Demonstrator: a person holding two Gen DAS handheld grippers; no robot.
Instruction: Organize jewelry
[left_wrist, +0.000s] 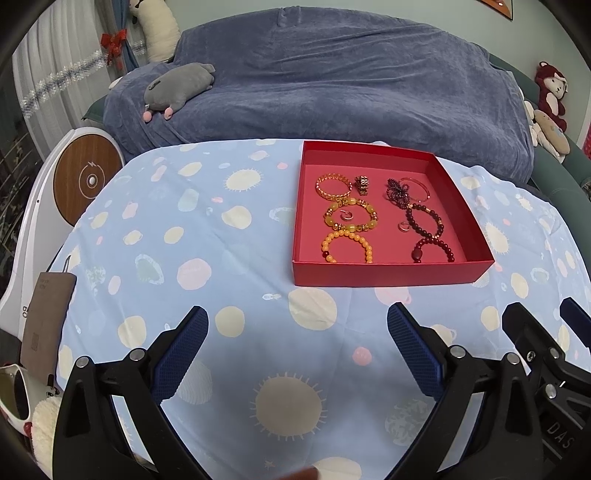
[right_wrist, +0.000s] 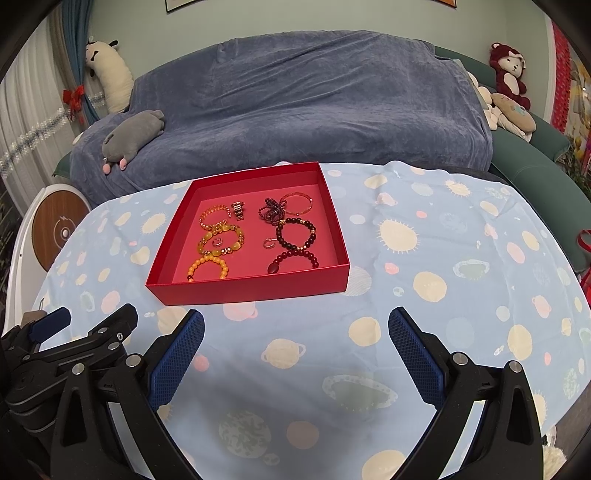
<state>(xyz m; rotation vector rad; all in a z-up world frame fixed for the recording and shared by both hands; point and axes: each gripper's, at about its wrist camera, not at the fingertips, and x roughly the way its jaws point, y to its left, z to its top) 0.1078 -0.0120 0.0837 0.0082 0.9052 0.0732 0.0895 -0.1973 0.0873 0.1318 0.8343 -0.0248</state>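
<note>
A red box stands on the table with jewelry laid inside. On its left side lie yellow and amber bead bracelets and a small gold watch-like piece. On its right side lie dark red bead bracelets, a dark bead cluster and a thin bangle. Two small rings lie among them. My left gripper is open and empty, in front of the box. My right gripper is open and empty, also in front of the box.
A light blue spotted cloth covers the table. A blue-covered sofa with a grey plush toy stands behind. A white round device with a wood top and a brown card are at the left.
</note>
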